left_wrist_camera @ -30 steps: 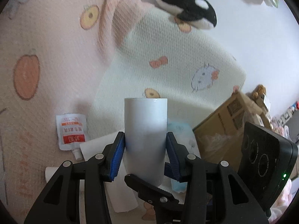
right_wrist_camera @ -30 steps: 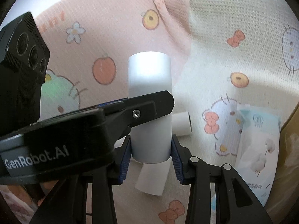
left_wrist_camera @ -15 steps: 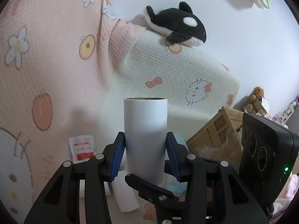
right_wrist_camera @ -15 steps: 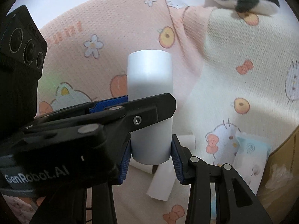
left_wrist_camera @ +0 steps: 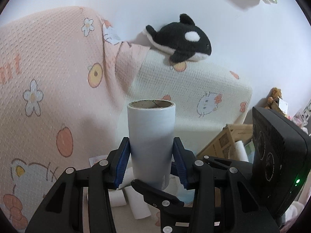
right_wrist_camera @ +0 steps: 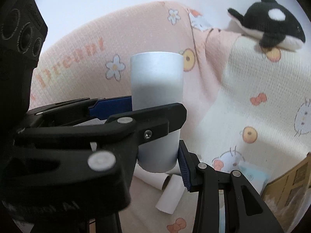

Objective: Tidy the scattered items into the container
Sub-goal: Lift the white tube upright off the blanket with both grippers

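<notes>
Roll (left_wrist_camera: pixel 151 143) stood upright between us, its long axis vertical, both our grippers clamped on it: left gripper (left_wrist_camera: pixel 151 163) and right gripper (right_wrist_camera: pixel 158 155) crossing. Cardboard box (left_wrist_camera: pixel 223 143) lay low to the right, nearer our right hand.

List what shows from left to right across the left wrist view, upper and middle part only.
Pink blanket → white roll held in the left gripper → orca plush → cardboard box → right gripper's black camera housing.
</notes>
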The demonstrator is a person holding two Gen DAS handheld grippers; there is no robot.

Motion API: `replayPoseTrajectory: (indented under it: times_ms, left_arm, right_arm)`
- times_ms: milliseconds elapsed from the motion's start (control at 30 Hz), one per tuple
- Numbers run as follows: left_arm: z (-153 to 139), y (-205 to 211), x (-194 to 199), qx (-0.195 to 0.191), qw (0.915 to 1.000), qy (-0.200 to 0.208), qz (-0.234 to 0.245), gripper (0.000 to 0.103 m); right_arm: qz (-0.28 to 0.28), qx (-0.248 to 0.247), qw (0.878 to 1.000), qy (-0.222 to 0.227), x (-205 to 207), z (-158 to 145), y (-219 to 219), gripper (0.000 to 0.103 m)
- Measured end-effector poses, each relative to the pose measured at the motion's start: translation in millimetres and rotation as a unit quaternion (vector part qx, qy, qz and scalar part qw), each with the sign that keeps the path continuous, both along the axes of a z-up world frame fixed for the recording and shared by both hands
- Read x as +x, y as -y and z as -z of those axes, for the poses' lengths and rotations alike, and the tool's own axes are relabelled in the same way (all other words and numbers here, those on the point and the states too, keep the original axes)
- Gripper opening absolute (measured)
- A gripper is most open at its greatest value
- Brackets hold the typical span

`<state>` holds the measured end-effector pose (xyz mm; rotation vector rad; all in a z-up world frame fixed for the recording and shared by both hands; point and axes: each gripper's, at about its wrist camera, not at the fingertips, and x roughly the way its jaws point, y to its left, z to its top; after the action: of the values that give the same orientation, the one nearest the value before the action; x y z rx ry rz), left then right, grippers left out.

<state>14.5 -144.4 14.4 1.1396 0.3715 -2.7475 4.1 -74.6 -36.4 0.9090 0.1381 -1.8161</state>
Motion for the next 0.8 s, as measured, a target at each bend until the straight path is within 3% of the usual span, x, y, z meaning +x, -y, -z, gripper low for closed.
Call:
replayPoseTrajectory:
  times_ms: [367,800]
  left_arm:
    - [-12,-33,-26,0.016,0.999,0.016,0.039,0.048]
    - [-23,-93,-69,-0.012,0.9959,0.04,0.081,0.048]
  right_arm:
    - [0.022,-0.01,1.0,-0.006,-15,-17,-34,0.038]
    - [0.069,-0.019,0.997,0.01,-50,-28,-86,0.038]
